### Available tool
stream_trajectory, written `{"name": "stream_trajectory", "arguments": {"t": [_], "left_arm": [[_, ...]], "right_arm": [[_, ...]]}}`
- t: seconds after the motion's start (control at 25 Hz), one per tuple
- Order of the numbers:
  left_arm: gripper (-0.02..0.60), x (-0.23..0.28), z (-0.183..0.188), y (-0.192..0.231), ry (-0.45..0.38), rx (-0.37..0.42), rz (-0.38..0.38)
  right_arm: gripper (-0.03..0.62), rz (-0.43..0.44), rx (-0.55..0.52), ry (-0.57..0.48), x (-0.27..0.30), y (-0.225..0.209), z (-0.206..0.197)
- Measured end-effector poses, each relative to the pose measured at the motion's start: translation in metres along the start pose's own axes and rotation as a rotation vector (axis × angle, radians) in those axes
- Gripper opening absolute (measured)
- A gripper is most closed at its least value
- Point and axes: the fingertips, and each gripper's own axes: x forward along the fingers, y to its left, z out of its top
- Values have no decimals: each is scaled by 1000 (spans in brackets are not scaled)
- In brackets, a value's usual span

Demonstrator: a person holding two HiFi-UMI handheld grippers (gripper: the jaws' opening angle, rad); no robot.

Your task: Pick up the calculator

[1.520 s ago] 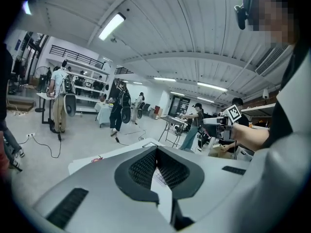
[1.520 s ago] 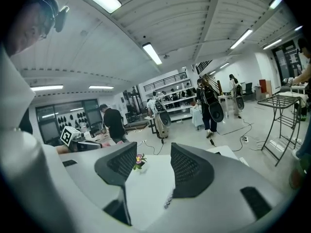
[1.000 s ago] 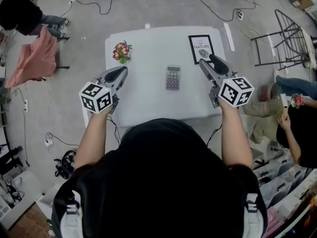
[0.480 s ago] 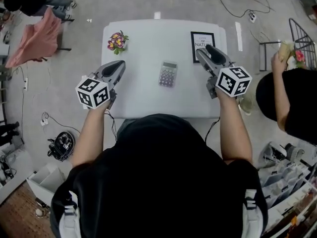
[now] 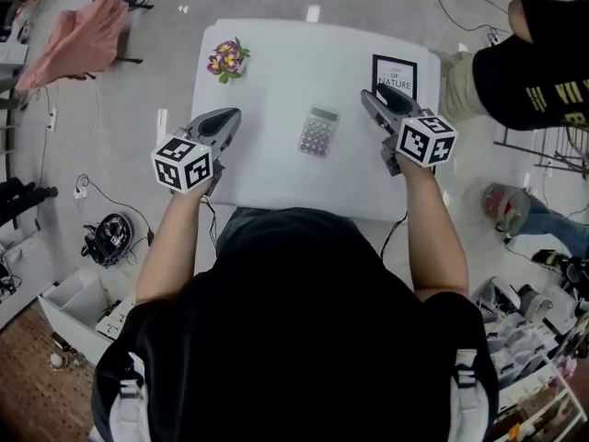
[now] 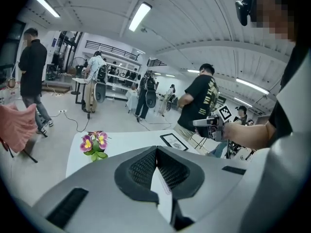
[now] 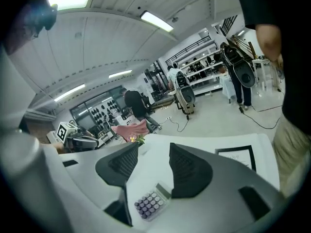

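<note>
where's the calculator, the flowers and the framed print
calculator [image 5: 317, 133], head view, on its purple keys
flowers [image 5: 226, 60], head view, on the blossoms
framed print [image 5: 396, 70], head view, on the white sheet inside the frame

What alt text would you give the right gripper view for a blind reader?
The right gripper, its dark jaws closing with nothing between them, points down at a small calculator with purple keys lying on a white table. A framed print and flowers sit farther back, with a busy workshop beyond.

Bare table [image 5: 276, 90] surrounds the calculator [image 5: 318, 132]; flowers [image 5: 226, 60] and framed print [image 5: 396, 72] stand well apart at the far corners.
</note>
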Motion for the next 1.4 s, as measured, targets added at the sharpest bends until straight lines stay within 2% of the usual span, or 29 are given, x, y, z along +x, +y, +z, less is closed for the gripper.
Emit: {"name": "stream_trajectory", "arguments": {"t": [0.28,0.44,0.6,1.12,1.4], "left_arm": [[20,22,-33,10,43,-31,27],[20,37,-49,5,73,-50,22],[20,56,-66,6,102,-60,10],[20,88,-126,16,183,-133,-19],[20,109,-163,2,251,-149,-76]], "right_arm": [[201,35,62,109,42,-35,-46],[199,65,46,190,56,-45,-68],[199,104,33,261,75,-49,-90],[199,149,47,450,121,-59,-157],[201,221,38,575,133,-47,-192]]}}
